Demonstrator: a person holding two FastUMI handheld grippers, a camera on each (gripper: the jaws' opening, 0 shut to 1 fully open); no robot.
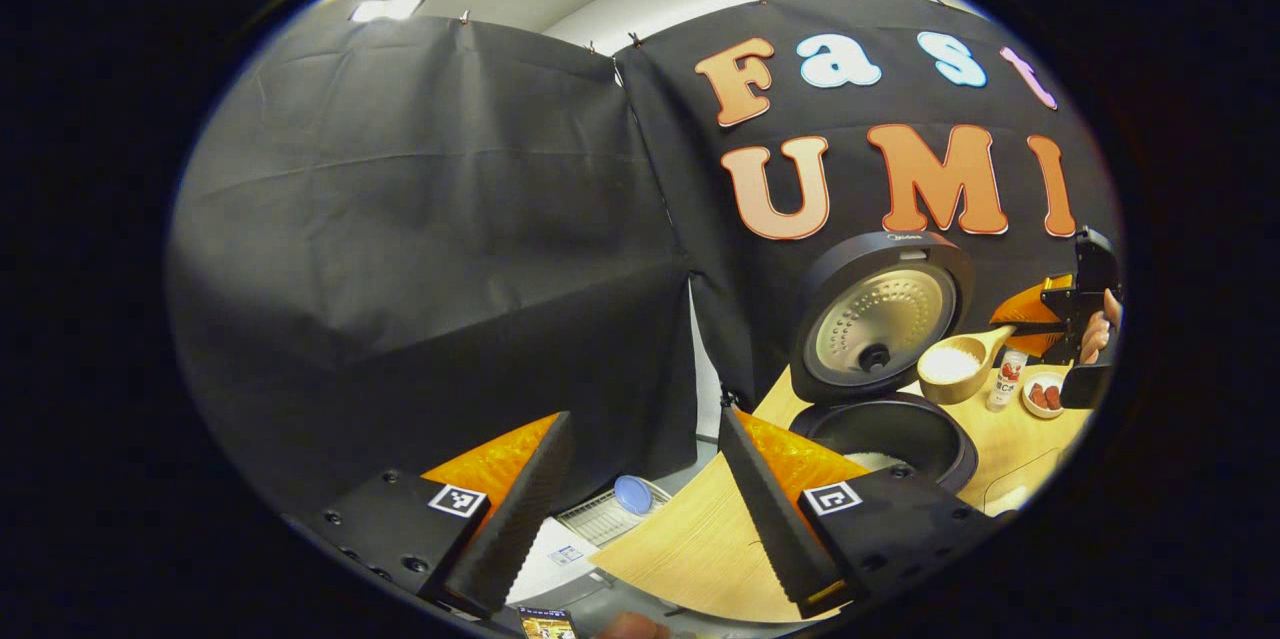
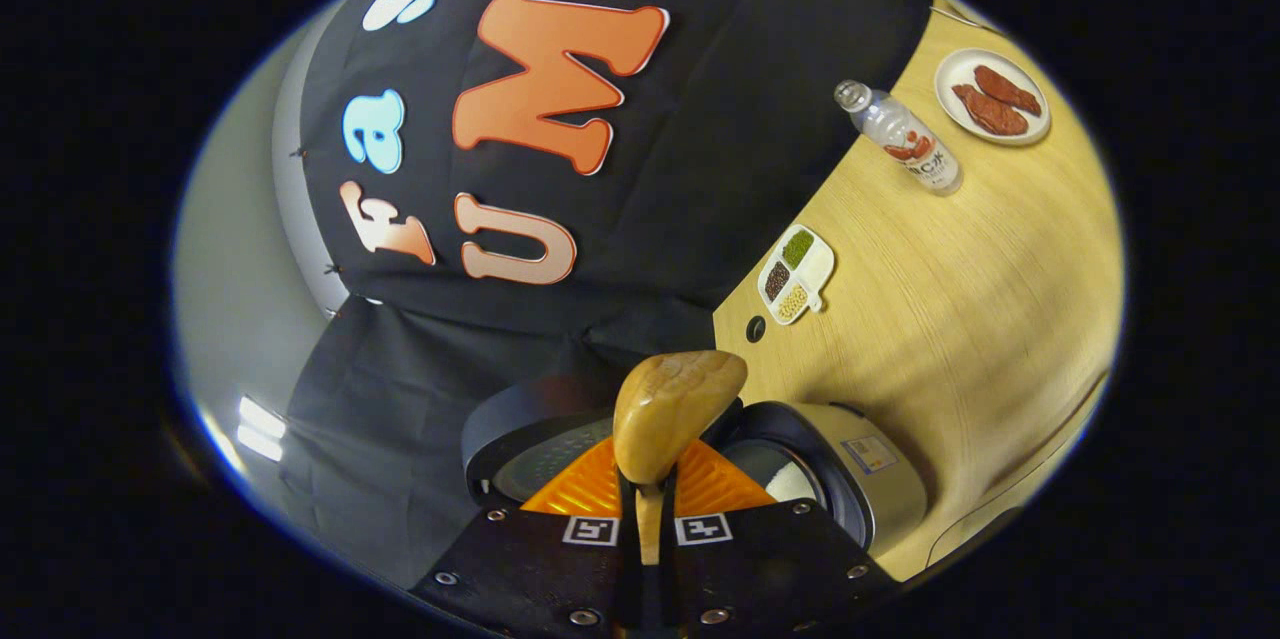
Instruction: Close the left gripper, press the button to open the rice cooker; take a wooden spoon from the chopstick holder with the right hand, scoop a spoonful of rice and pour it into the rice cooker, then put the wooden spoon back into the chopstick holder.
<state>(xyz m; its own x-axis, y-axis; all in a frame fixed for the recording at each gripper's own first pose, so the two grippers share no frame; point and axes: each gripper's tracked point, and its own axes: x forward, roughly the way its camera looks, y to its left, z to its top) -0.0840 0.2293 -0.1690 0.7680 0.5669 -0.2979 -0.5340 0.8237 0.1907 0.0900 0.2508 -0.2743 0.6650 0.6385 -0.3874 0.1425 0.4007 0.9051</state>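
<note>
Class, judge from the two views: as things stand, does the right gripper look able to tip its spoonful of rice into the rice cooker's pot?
Probably yes. The right gripper holds the wooden spoon above the rice cooker, whose lid stands open, and nothing lies between spoon and pot. The left gripper sits off to the side.

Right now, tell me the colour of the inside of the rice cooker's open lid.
Pale metallic champagne-gold with rows of dimples, on the rice cooker lid; clearest in the left gripper view.

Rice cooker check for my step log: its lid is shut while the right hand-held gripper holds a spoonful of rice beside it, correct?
Not quite: the lid is open, as the left gripper view shows. The right hand-held gripper does hold the spoon, full of rice, beside it.
</note>
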